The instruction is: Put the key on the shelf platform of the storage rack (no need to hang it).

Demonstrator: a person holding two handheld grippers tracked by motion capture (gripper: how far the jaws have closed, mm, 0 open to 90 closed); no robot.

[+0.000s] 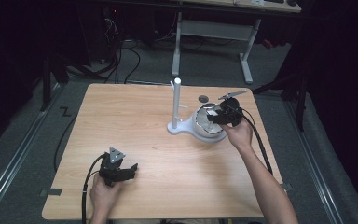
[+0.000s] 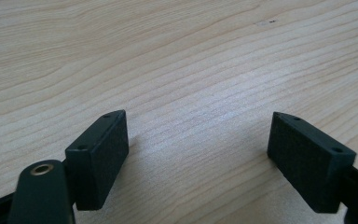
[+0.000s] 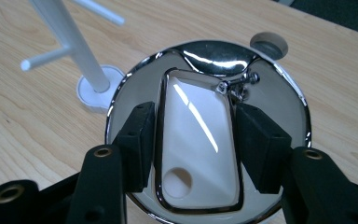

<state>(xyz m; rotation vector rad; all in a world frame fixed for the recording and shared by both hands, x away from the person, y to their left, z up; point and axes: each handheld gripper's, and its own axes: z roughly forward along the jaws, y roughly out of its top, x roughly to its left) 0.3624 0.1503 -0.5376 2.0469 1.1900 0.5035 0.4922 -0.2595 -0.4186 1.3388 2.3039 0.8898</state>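
Observation:
A shiny chrome round cup-like object sits right of the white peg stand, over the stand's base. On its face is a rounded rectangular chrome loop with white inside. My right gripper reaches in from the right with one pad against each long side of that loop, so it is shut on the object. In the high view the right gripper covers much of the chrome object. My left gripper rests on the table near the front left. Its jaws stand wide apart over bare wood.
The wooden table has a small round hole behind the chrome object. The stand's pole carries thin white pegs. Cables trail from both grippers toward the front edge. Dark floor and a desk frame lie beyond the table.

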